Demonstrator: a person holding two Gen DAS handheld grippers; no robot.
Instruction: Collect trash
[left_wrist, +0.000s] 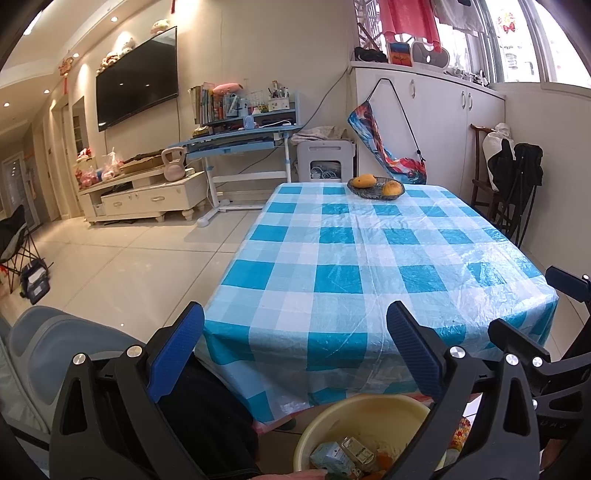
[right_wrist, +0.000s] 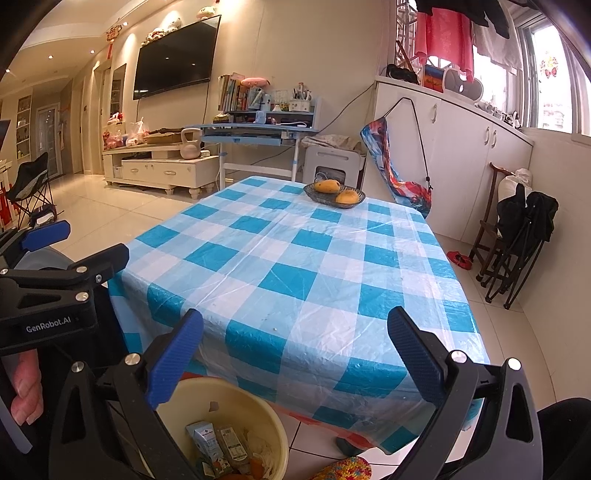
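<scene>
Before me, filling most of both views, stands the table (left_wrist: 369, 258) under a glossy, crinkled plastic cloth of blue and white checks that drapes over the near edge. At its far end sits a dark oval basket (left_wrist: 376, 188) holding two smooth orange-yellow mangoes (left_wrist: 364, 181), well apart from my tools. Below the near edge, on the pale tiled floor, is the round yellow plastic basin (right_wrist: 273, 435) where the trash lies: a small pale-blue carton (right_wrist: 205, 441), a crumpled printed wrapper (right_wrist: 231, 443) beside it, and some whitish and orange scraps I cannot identify. My left gripper (left_wrist: 295, 354) hovers above the basin rim with its ribbed blue pads (left_wrist: 177, 350) spread wide and nothing between them. My right gripper (right_wrist: 295, 358) hangs just beside it at similar height, its black arms and blue pads equally wide apart and empty, pointing over the table's near corner. In the right view my hand (right_wrist: 26, 387) wraps the left tool's black handle. Around the room: a wall-mounted black television (left_wrist: 136, 77), a cream cabinet with a pale kettlebell (left_wrist: 173, 164) on it, a cluttered blue desk (left_wrist: 240, 136), white cupboards (left_wrist: 436, 125) with a bright patterned bag (left_wrist: 384, 147) hanging on them, and a dark wooden chair (right_wrist: 513, 225) draped with black cloth.
</scene>
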